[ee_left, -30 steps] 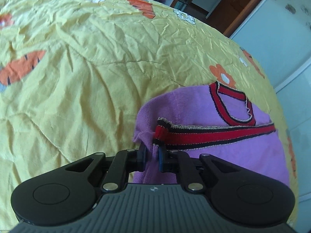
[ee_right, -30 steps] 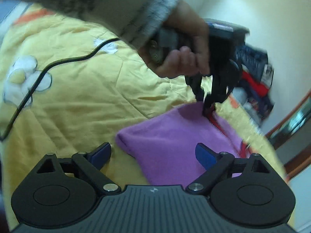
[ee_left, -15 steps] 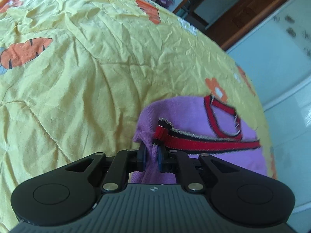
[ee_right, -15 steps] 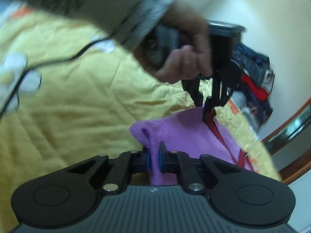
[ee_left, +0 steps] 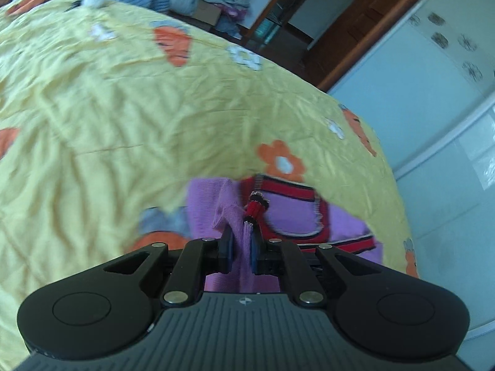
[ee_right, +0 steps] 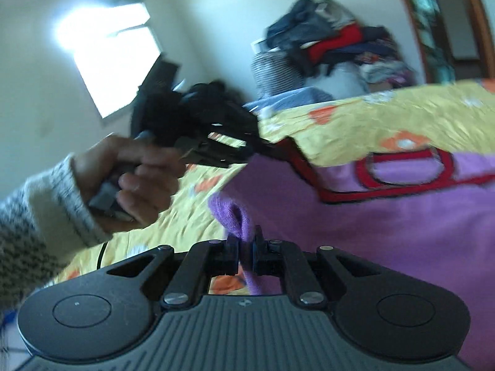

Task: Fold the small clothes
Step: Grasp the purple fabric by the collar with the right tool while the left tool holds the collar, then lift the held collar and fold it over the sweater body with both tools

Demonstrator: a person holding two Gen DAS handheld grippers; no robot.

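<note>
A small purple knit top with red and black trim lies on a yellow patterned bedsheet. My left gripper is shut on a pinched fold of its purple edge beside the red trim. My right gripper is shut on another purple edge of the top and holds it raised. In the right wrist view the left gripper, held in a hand, grips the red-trimmed corner up off the bed.
A pile of clothes sits beyond the bed's far end. A wooden door frame and a pale wardrobe stand to the right. A bright window is at the left.
Both grippers have lifted the purple top off the sheet and swung it up. The right gripper, open a second ago, closed on its edge and stays shut.
</note>
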